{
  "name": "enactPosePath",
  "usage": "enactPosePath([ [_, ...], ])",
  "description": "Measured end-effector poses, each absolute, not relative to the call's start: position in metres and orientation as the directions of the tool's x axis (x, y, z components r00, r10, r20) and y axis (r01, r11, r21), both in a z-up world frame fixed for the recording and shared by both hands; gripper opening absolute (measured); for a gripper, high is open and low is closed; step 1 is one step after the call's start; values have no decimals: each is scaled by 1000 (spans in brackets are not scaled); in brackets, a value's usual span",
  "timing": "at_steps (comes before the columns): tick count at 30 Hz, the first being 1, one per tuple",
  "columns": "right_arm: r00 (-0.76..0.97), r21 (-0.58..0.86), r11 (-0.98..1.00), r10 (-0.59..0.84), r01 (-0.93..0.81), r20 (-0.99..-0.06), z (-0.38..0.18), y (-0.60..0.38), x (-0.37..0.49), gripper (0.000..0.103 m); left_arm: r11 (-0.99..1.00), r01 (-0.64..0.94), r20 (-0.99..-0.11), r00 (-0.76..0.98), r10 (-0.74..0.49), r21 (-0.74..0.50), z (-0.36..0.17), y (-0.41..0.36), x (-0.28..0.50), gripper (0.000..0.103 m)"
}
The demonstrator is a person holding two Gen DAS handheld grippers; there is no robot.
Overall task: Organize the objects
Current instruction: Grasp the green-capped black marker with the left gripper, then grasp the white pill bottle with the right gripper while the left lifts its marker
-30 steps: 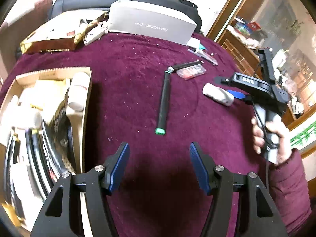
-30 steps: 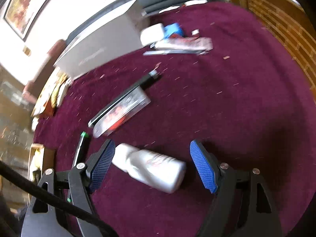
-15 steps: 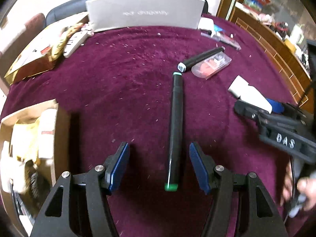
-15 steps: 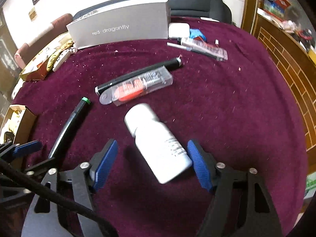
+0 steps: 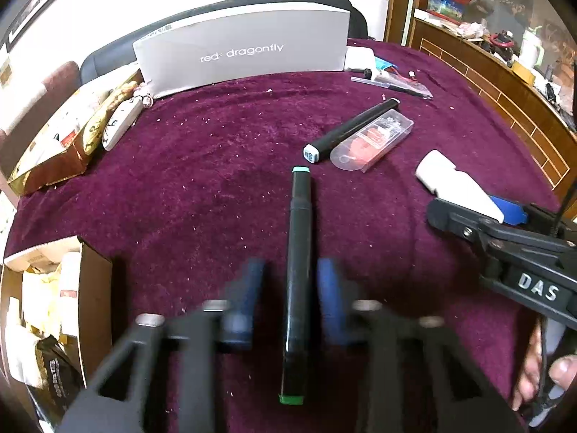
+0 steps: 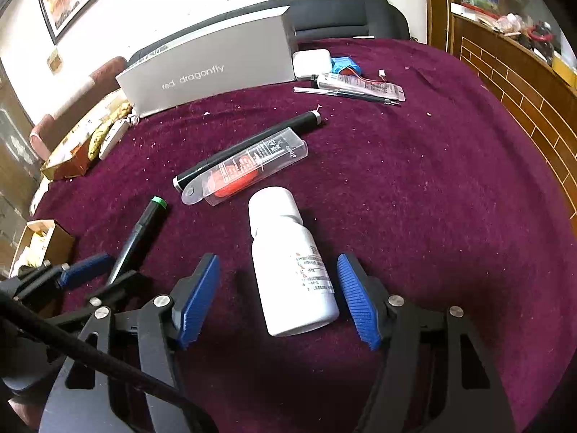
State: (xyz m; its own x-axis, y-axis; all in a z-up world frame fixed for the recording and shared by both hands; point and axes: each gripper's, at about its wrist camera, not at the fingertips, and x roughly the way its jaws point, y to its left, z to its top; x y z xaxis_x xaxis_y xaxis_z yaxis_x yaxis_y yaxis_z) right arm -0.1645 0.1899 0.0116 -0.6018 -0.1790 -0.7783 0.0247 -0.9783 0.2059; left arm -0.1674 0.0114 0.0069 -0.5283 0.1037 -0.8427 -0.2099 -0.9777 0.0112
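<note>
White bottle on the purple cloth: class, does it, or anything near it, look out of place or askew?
Yes. The white bottle lies on its side between the right gripper's open pads instead of standing. White crumbs speckle the purple cloth around it. Nothing looks spilled or broken.

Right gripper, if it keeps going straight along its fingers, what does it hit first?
Most likely the white bottle, which lies on the cloth between the right gripper's open jaws, cap pointing away. Beyond it lies the clear plastic case. Depth is hard to judge in this fisheye view.
</note>
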Motion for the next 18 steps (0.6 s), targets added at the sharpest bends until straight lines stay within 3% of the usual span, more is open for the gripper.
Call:
enactPosePath([
  [4, -615, 170, -985, -130, -7, -777, 12, 192, -163, 35, -978, -207, -854, -509, 103, 6, 8, 10, -159, 11],
  [5, -616, 162, -987, -119, -13, -779, 12, 191, -162, 32, -978, -210, -858, -504, 98, 11, 8, 11, -156, 11],
  [16, -642, 222, -975, -157, -21, -751, 9, 200, -166, 33, -976, -184, -814, -581, 14, 115, 4, 27, -143, 13],
  [18, -645, 239, -971, -168, -24, -746, 9, 201, -165, 32, -977, -192, -825, -564, 37, 87, 5, 25, -143, 12],
])
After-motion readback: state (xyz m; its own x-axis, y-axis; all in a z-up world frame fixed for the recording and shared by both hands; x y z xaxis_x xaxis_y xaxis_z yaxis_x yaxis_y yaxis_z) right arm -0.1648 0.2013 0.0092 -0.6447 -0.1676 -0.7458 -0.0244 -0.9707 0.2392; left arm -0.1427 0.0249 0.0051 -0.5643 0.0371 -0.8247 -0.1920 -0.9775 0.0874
